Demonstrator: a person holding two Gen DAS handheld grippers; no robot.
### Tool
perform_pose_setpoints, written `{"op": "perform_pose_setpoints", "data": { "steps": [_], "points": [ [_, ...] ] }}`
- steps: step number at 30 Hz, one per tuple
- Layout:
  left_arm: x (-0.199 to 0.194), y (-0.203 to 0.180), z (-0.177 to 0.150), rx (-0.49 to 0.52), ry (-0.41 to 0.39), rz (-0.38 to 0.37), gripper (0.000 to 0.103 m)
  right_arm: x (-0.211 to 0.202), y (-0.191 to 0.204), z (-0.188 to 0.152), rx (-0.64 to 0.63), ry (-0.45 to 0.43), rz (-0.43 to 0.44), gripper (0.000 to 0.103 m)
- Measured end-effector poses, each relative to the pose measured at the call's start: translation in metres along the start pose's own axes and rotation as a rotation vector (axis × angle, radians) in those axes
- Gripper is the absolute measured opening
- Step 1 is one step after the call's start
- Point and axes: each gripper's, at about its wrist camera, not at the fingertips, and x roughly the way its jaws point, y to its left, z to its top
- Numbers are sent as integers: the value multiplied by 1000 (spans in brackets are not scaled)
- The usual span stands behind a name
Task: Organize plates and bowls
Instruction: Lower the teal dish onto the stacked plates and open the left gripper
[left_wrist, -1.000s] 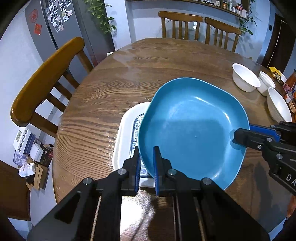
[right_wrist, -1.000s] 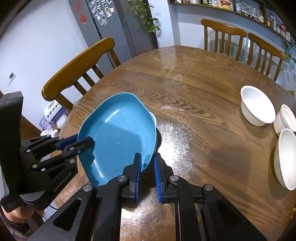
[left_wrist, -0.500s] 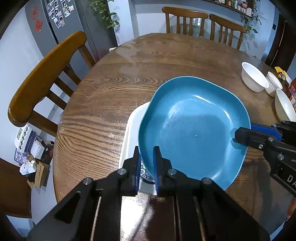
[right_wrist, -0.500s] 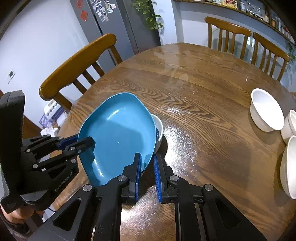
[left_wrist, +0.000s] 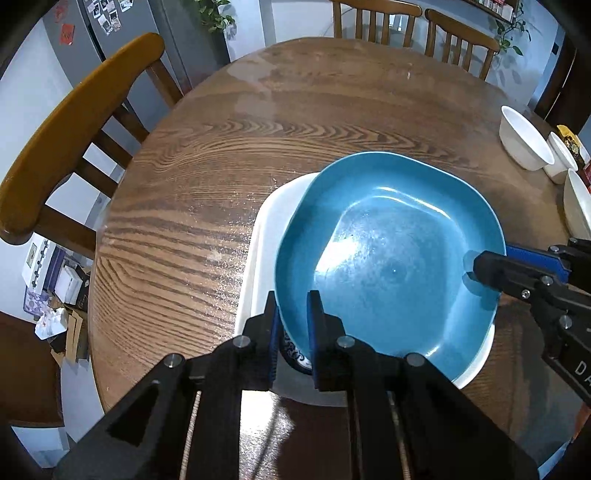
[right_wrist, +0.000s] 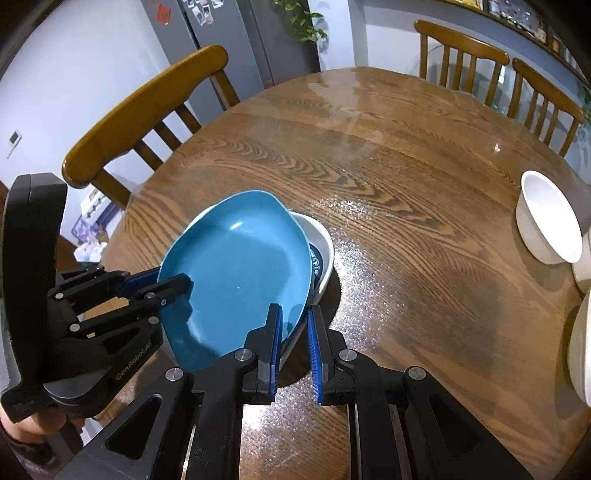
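A blue squarish plate (left_wrist: 388, 258) is held from two sides just over a white dish (left_wrist: 266, 236) with a dark blue pattern inside. My left gripper (left_wrist: 292, 317) is shut on the plate's near rim. My right gripper (right_wrist: 294, 325) is shut on the opposite rim of the plate (right_wrist: 240, 273); it shows in the left wrist view (left_wrist: 480, 262) at the right. The white dish (right_wrist: 325, 243) peeks out beyond the plate. Three white bowls (left_wrist: 524, 144) stand at the table's right edge, one seen in the right wrist view (right_wrist: 546, 218).
The round wooden table (left_wrist: 295, 122) carries everything. A wooden chair (left_wrist: 77, 122) stands at its left, two more chairs (left_wrist: 413, 26) at the far side. A grey fridge (right_wrist: 229, 33) stands behind the left chair.
Both grippers have carried the blue plate lower and over the white dish, which is now mostly covered by it. Both grips stay shut.
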Motion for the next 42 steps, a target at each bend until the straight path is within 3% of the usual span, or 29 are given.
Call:
{"op": "perform_pose_setpoints", "data": {
  "steps": [8,21,24,26,29,35,42],
  "points": [
    [7,4,3,26,25,20,13,15,1,0,17,47,15,15],
    [8,1,3,36,30,52,16,16,3,-2,25,48,17,15],
    [6,-3,2,39,30,55,23,14,2,-3,29,44,14,15],
    [5,-5,1,37,28,40,39,13,1,-3,34,41,13,16],
    [3,-10,0,48,22,44,51,8,0,-4,43,30,14,19],
    [-4,-11,-2,34,6,62,60,-7,-8,-8,61,-6,1,23],
    [-23,-12,-3,17,-37,62,62,-25,-16,-14,85,-37,3,24]
  ]
}}
